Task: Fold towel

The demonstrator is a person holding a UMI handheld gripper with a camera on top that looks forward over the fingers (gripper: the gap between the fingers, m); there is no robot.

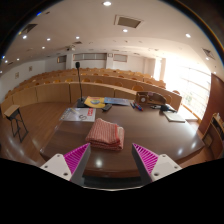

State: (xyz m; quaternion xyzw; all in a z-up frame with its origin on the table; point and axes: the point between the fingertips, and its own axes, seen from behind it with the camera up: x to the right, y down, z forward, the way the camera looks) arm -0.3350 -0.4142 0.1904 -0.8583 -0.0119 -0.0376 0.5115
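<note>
The gripper [110, 160] holds its jaws wide apart and empty above the tabletop [150, 135]. The red checked towel [105, 134] lies bunched just ahead of them. A pinch could catch several layers at once, dragging the heap instead of folding it.

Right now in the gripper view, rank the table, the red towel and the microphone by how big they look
1. table, by far the largest.
2. red towel, folded, lying just ahead of the open gripper.
3. microphone, thin and farther off, so its true size is unsure.
</note>
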